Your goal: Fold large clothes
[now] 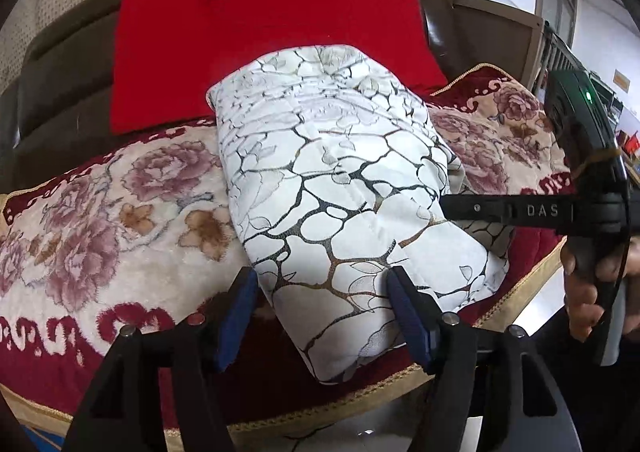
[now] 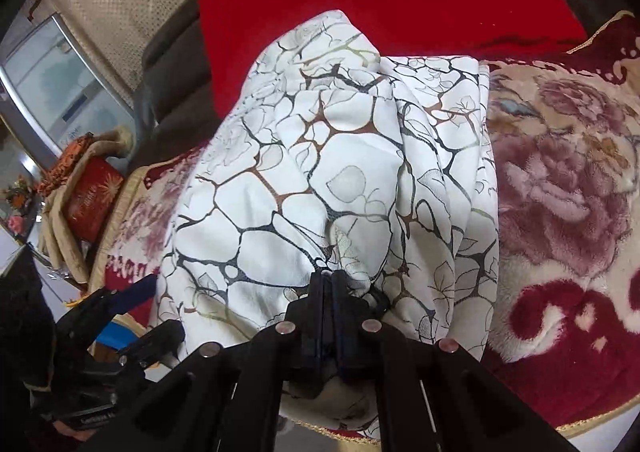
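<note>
Both tools are black plastic. The left gripper (image 1: 322, 292) has blue-padded fingers (image 1: 408, 316) on linkages with silver screws. The right gripper (image 2: 329, 284) shows white "DAS" lettering, a green light and bare skin of the hand (image 1: 584, 292).

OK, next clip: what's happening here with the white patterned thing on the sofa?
A person with a handheld gripper in each hand is folding a white garment with a black-and-gold crackle print on a floral blanket. The right gripper has its jaws shut on a bunched part of the fabric at the near edge. The left gripper is open, its jaws straddling the garment's near end without pinching it. The garment is already a compact bundle. A folded red garment lies behind it.
</note>
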Demonstrator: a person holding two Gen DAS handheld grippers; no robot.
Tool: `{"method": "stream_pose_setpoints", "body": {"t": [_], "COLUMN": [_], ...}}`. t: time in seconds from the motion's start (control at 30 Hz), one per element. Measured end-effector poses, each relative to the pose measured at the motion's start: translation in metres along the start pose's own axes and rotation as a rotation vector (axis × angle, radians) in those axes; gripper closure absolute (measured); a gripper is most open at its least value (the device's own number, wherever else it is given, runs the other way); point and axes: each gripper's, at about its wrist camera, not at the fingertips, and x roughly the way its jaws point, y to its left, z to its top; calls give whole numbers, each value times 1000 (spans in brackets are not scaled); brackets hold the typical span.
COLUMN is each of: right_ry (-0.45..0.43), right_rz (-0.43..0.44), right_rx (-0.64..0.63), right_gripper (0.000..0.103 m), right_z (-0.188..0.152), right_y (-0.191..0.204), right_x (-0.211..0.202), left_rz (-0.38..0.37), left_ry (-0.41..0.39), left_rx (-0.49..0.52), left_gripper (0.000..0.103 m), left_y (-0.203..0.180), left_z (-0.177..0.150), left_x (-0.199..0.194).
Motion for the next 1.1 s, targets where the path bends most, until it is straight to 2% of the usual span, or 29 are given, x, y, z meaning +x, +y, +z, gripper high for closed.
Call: {"method": "stream_pose_setpoints", "body": {"t": [0.17,0.23,0.27,0.37,0.6,0.73,0.9,1.0,1.1], "right_ry": [-82,-117,-127,-146,-179,-193,-175,-129,-63], "right_rz": [-14,-29,-36,-51,-48,-28,-7,-1,-4], "right_rx": [-25,-34,-44,-70,-15,13,32,50,69], "right_gripper": [96,96,97,97,97,96,96,95,95], "right_z": [-2,-5,-5,-7,-1,-12,-20,-23,-28], "right_y": [5,10,13,20,13,2,-5,-9,-14], "right_x": [-40,-56,-62,-76,-83,-80,-66,-50,-32], "left_rz": [25,55,87,117,158,164,156,133,117], "left_ry": [-49,-70,-87,-118,-106,-82,-21,60,36], "left_rx": [17,28,33,40,8,-37,-76,-38,-44], "left_gripper": [34,28,28,28,23,22,22,22,22], "left_y": [-12,-18,-21,-24,-13,0,5,-4,-5], "left_z": [7,10,11,14,14,12,12,8,5], "left_x": [-26,-36,-42,-56,-69,-63,-31,1,5]}}
